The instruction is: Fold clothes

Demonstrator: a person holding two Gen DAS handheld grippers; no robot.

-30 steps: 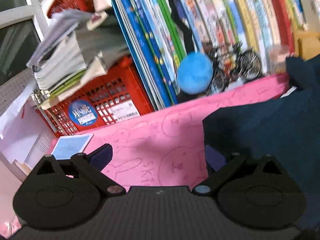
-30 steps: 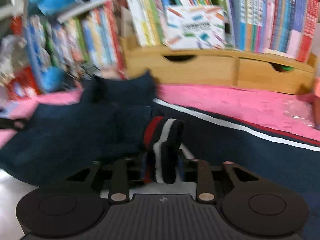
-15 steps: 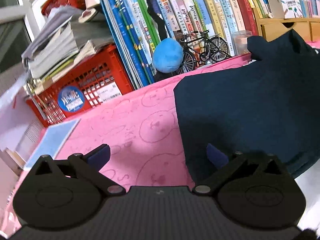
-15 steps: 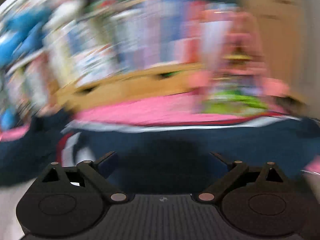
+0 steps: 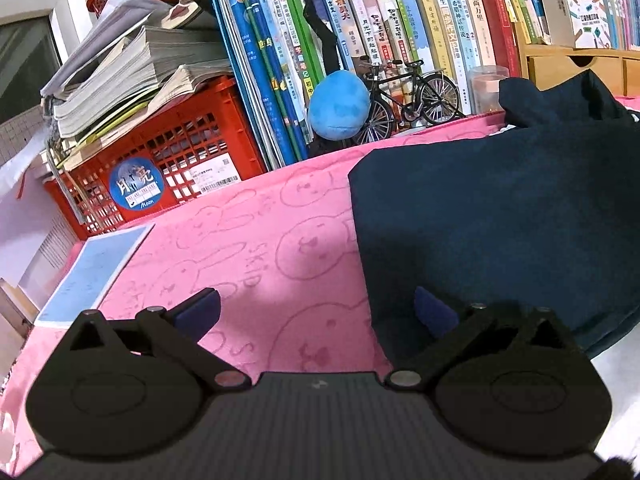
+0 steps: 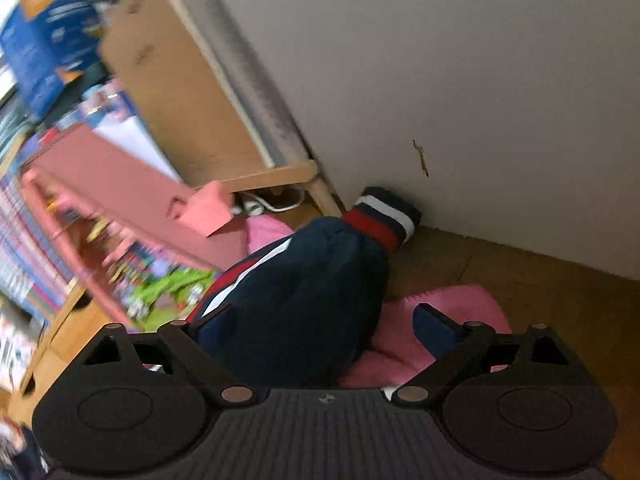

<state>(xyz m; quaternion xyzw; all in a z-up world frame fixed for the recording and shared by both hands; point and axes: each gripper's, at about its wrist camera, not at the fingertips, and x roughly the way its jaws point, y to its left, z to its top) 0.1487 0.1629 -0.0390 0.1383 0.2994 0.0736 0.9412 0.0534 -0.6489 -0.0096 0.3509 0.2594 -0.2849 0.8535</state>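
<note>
A navy garment [image 5: 500, 208] lies on a pink bunny-print cloth [image 5: 260, 248]. My left gripper [image 5: 316, 312] is open at the garment's left edge, with one pad above the navy fabric and the other above the pink cloth. In the right wrist view a navy sleeve [image 6: 304, 288] with a red and white stripe runs toward the wall and ends in a striped cuff [image 6: 380, 220]. My right gripper [image 6: 320, 320] is tilted, with its jaws wide and closing. The sleeve lies between them, and the pads do not press on it.
A red crate [image 5: 168, 160] topped with paper stacks, a row of books [image 5: 400, 32], a blue plush ball [image 5: 338, 106] and a model bicycle [image 5: 412, 96] line the back. A blue booklet [image 5: 96, 272] lies at the left. A grey wall [image 6: 480, 80] and brown wooden surface [image 6: 520, 280] bound the right side.
My right gripper let go of the striped cuff, opened, swung far to the right and rolled; it now faces the wall end of the sleeve. My left gripper sank slightly toward the garment's edge.
</note>
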